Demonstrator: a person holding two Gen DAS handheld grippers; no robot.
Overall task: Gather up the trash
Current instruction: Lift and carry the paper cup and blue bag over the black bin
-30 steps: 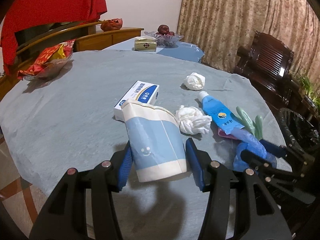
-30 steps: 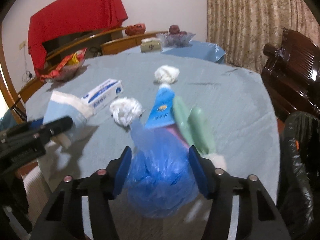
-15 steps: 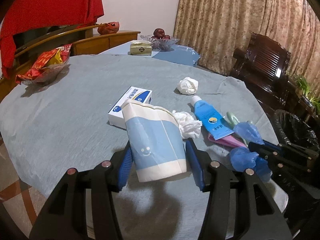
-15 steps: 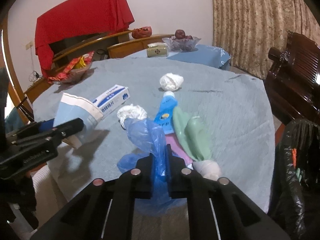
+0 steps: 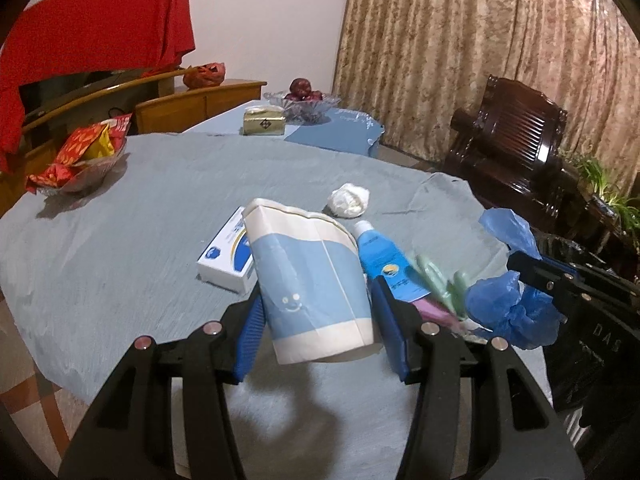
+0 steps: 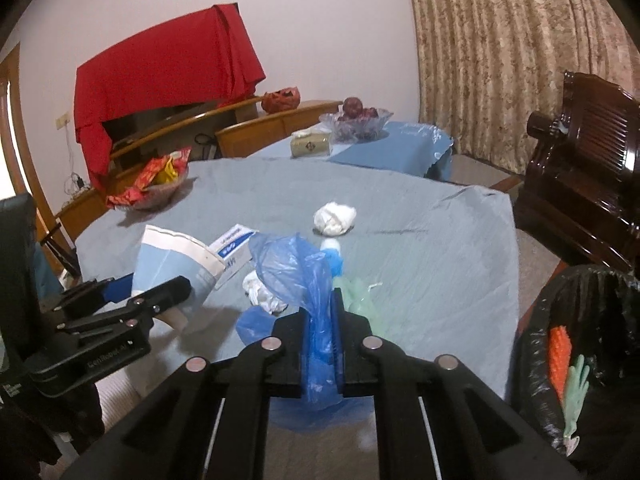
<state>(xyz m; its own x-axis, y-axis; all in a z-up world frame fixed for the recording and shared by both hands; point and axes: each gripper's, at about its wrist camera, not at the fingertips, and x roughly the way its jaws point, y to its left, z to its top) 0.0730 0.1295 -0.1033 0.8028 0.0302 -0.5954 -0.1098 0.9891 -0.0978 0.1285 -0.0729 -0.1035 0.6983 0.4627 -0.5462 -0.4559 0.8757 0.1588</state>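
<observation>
Right claw (image 6: 320,320) has clamped onto the blue plastic bag (image 6: 296,268) and lifted it off the counter (image 6: 440,248). Bag is light, limp, slippery; grip bunched folds. Left claw (image 5: 316,320) holds the paper cup (image 5: 312,280).

Matt paper cup (image 5: 316,280), thin glossy blue plastic bag (image 6: 298,272), crumpled tissue (image 6: 334,219), glossy plastic tube (image 5: 380,256), matt grey tablecloth (image 5: 140,240), polished dark wooden chair (image 5: 516,140), shiny black bin liner (image 6: 580,320)

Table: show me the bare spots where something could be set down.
Free: the cloth between the snack bowl and the white box, and the stretch right of the far tissue ball. Crowded: around the tube and gloves.
</observation>
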